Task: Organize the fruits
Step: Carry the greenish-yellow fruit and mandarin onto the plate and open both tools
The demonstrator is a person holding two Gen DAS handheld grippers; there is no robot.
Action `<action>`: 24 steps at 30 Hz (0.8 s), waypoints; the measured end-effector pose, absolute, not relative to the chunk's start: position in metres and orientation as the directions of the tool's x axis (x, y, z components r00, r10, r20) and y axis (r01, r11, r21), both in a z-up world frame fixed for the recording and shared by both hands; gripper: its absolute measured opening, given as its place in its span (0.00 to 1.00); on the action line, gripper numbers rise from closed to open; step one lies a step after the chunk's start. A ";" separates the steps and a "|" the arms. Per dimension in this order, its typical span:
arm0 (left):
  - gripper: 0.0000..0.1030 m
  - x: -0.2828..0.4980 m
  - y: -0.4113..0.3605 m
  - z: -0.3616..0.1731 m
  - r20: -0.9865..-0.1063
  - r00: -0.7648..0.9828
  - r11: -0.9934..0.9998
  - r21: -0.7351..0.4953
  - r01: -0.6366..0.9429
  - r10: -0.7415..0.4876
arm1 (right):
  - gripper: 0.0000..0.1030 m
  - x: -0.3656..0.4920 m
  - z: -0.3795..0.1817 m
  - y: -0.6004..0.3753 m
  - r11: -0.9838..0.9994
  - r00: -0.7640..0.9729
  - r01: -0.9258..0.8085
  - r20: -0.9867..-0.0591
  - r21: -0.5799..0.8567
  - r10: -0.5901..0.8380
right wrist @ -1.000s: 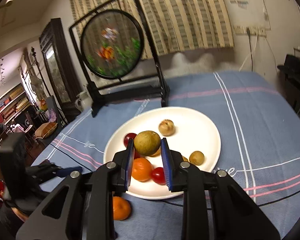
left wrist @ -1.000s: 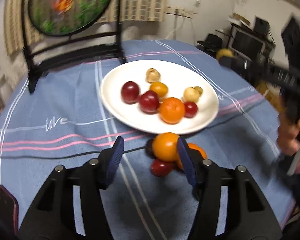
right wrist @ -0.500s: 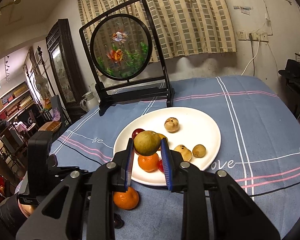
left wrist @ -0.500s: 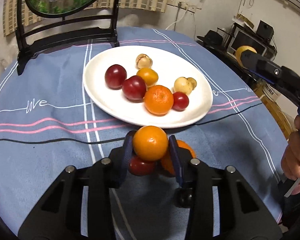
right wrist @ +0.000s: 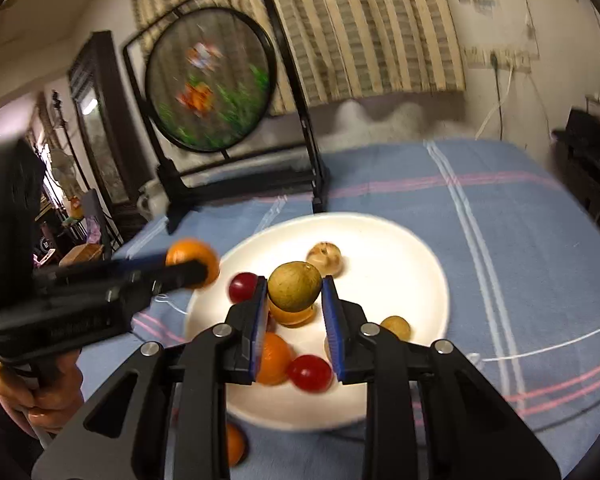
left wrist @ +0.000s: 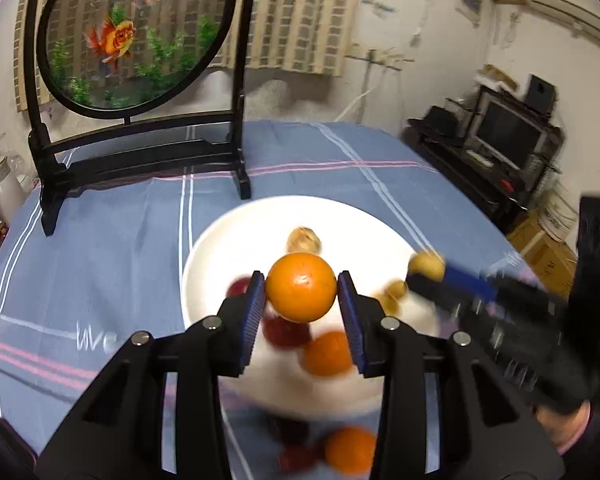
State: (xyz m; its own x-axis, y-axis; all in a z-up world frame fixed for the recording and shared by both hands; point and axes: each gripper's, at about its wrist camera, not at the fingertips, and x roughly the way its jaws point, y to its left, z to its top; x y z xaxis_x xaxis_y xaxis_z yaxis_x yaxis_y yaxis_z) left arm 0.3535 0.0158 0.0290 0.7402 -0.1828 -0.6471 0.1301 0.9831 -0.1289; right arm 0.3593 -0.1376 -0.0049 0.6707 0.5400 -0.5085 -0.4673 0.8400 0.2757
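Orange and smooth, one mandarin [left wrist: 301, 287] is clamped by the left gripper [left wrist: 302, 296] at frame centre; one greenish-brown fruit [right wrist: 295, 286] is gripped by the right gripper [right wrist: 295, 300] above the white plate [right wrist: 412, 264].

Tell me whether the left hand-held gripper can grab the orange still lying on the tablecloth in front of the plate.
Probably not right now: the left hand-held gripper is shut on an orange held above the plate. The loose orange lies uncovered on the tablecloth, so it looks reachable once the held one is set down.
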 end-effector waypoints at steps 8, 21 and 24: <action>0.37 0.401 0.012 0.001 -0.708 0.700 0.995 -0.064 0.073 -0.096 | 0.26 0.381 -0.031 -0.125 0.837 0.609 -0.488 -0.591 0.248 0.530; 0.92 0.322 0.017 0.037 -0.600 0.793 0.993 0.103 -0.058 0.109 | 0.60 0.342 -0.012 -0.134 0.831 0.628 -0.505 -0.560 0.234 0.540; 0.95 0.292 0.021 0.036 -0.614 0.783 0.995 0.082 -0.063 0.100 | 0.60 0.317 -0.011 -0.136 0.824 0.631 -0.524 -0.552 0.217 0.546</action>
